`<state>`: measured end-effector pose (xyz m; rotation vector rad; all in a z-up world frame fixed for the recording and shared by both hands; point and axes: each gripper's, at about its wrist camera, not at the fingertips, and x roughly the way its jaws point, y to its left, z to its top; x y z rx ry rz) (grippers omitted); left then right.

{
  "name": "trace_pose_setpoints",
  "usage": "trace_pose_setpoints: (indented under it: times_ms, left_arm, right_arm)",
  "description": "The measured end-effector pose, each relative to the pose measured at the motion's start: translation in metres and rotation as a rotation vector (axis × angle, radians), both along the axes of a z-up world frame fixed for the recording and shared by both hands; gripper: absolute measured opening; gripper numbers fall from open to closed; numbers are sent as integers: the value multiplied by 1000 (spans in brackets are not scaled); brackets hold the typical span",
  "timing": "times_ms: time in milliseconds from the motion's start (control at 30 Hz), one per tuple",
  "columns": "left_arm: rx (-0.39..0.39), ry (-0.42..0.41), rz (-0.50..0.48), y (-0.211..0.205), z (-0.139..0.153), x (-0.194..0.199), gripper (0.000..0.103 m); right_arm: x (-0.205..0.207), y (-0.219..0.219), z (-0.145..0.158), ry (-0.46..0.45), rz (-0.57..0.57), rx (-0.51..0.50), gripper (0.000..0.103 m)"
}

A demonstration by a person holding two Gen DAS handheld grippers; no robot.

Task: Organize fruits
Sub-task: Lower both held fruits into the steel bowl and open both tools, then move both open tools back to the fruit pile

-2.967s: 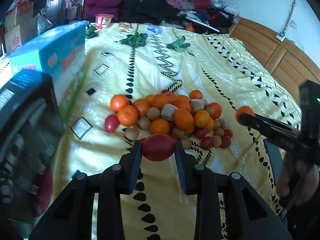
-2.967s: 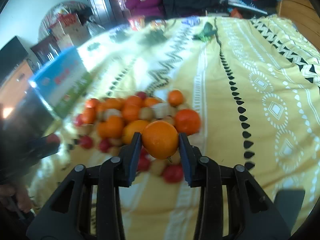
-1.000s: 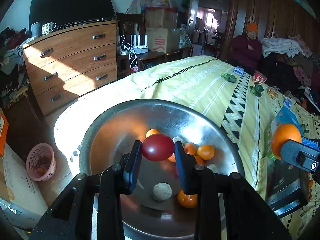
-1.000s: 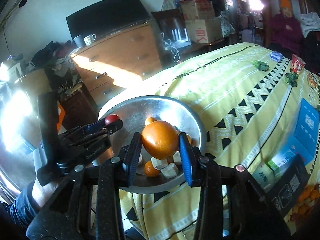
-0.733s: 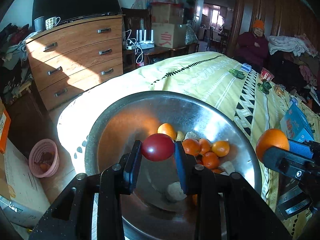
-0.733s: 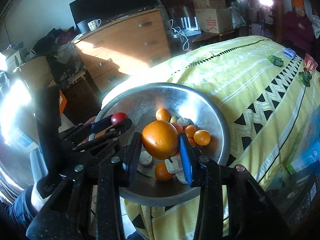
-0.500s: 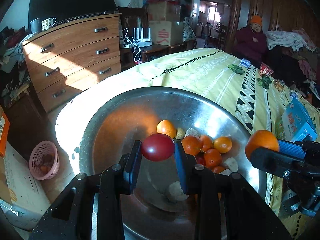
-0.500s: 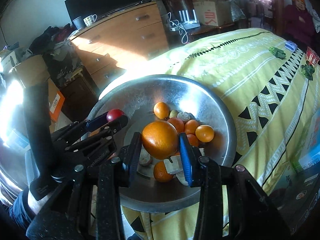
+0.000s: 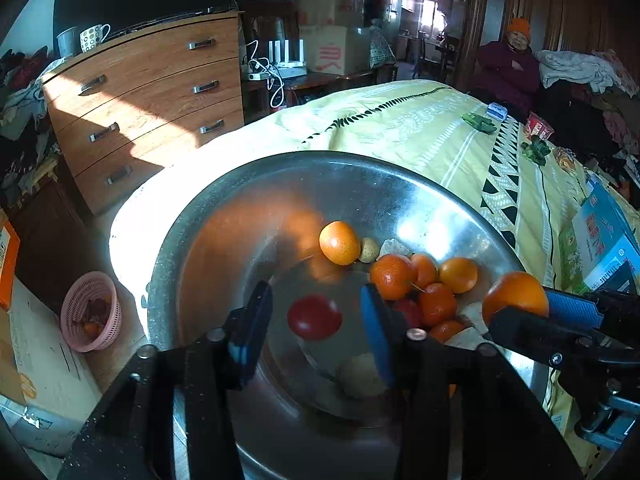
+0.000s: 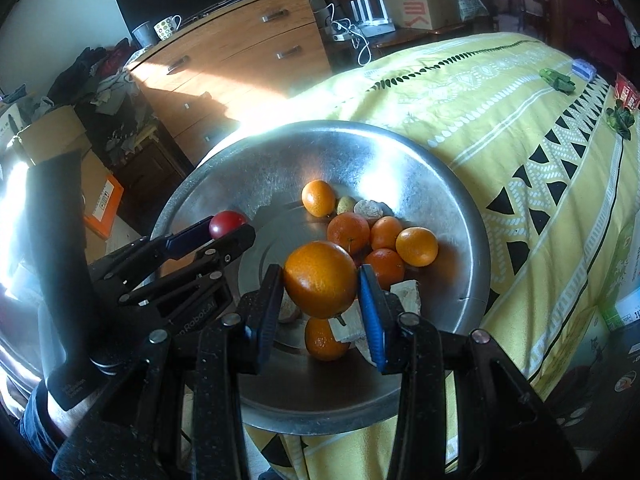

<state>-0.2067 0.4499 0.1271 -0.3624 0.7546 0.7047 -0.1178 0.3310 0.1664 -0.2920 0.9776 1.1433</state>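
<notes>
Two grippers over the metal bowl [image 9: 248, 184] on the bed [image 10: 500, 120], each delivering one fruit.

Your left gripper [image 9: 316, 320] has its jaws spread wide, with clear gaps on both sides of the red tomato [image 9: 314, 317], which therefore appears released and dropping toward the bare floor of the bowl. Your right gripper [image 10: 320, 292] hangs over the bowl with the large orange [image 10: 320, 279]; the left jaw touches it, a sliver of gap shows at the right, so you appear to be letting go. Both fruits are held low over the bowl, probably so they fall a short way and settle beside the oranges [image 10: 380, 236] already gathered against its far right side.
</notes>
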Motion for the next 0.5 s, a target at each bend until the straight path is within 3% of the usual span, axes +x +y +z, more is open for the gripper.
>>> trace_pose_setpoints:
  times_ms: [33, 100, 167, 233, 500]
  left_arm:
    - [-6, 0, 9, 1, 0, -1, 62]
    - [-9, -1, 22, 3, 0, -3, 66]
    - [-14, 1, 36, 4, 2, -5, 73]
    - [1, -1, 47, 2, 5, -7, 81]
    - [101, -50, 29, -32, 45, -8, 82]
  right_arm:
    - [0, 0, 0, -3, -2, -2, 39]
    - [0, -2, 2, -6, -3, 6, 51]
    - [-2, -6, 8, -19, -18, 21, 76]
    - [-4, -14, 19, -48, -41, 47, 80]
    - [-28, -77, 56, -130, -74, 151, 80]
